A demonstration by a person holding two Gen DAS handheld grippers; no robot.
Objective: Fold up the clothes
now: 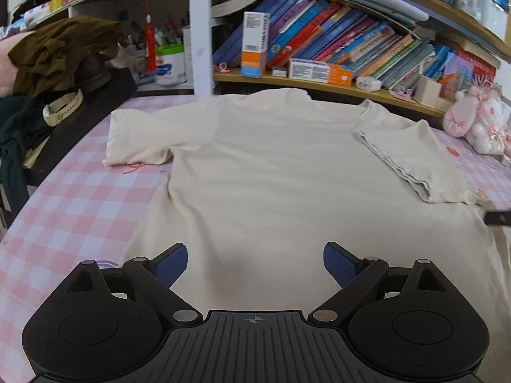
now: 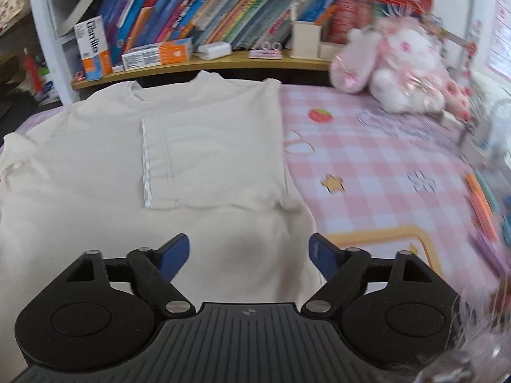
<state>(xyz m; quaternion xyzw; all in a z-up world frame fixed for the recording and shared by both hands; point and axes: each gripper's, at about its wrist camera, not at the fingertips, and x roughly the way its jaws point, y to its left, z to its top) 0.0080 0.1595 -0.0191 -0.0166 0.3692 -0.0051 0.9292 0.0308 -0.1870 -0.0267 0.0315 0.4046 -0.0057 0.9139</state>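
A cream T-shirt [image 1: 287, 175] lies flat on the pink-checked surface [image 2: 383, 166], one sleeve [image 2: 191, 166] folded inward — left gripper [image 1: 255, 266] and right gripper [image 2: 249, 257] poised above its lower half, jaws spread wide, grasping nothing.

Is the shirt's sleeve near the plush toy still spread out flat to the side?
No, that sleeve is folded in over the cream T-shirt.

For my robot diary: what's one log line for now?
T-shirt: flat, right sleeve folded in | left gripper: open | right gripper: open
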